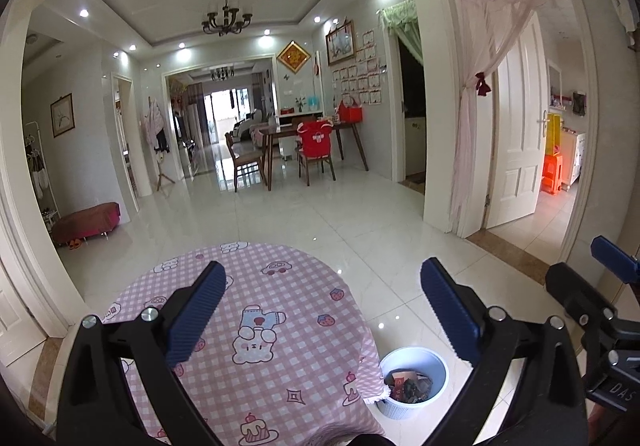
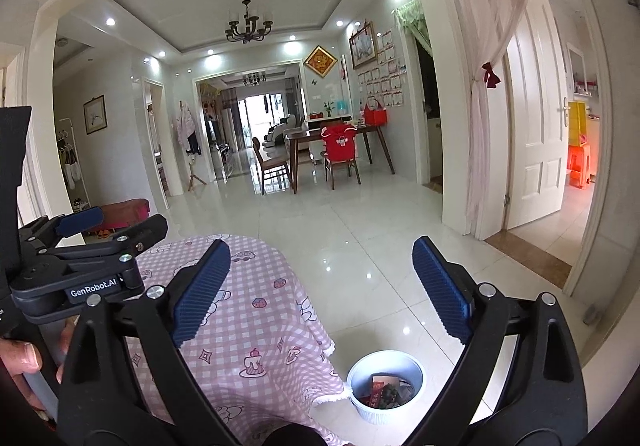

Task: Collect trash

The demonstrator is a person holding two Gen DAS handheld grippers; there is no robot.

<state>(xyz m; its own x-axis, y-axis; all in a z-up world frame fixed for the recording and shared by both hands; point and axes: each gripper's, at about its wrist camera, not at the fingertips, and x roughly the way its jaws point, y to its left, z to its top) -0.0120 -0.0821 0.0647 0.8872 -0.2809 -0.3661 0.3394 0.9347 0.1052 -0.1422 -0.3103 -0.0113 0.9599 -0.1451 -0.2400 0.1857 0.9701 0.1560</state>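
My left hand-held gripper (image 1: 320, 310) and right hand-held gripper (image 2: 322, 290) both stand wide open, holding nothing, above the round surface with a pink checked cartoon-print cloth (image 1: 264, 326). The pale blue ribbed plastic bin (image 2: 385, 386), on the floor just beside the surface, contains crumpled wrappers (image 2: 386, 390). Only the right view shows my thumb (image 2: 22, 356) on the left handle.

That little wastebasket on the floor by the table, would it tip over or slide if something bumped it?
The wastebasket looks like thin plastic, so probably light. It holds only some wrappers, which add little weight. It stands on glossy floor tile, so a push would likely slide it rather than tip it.
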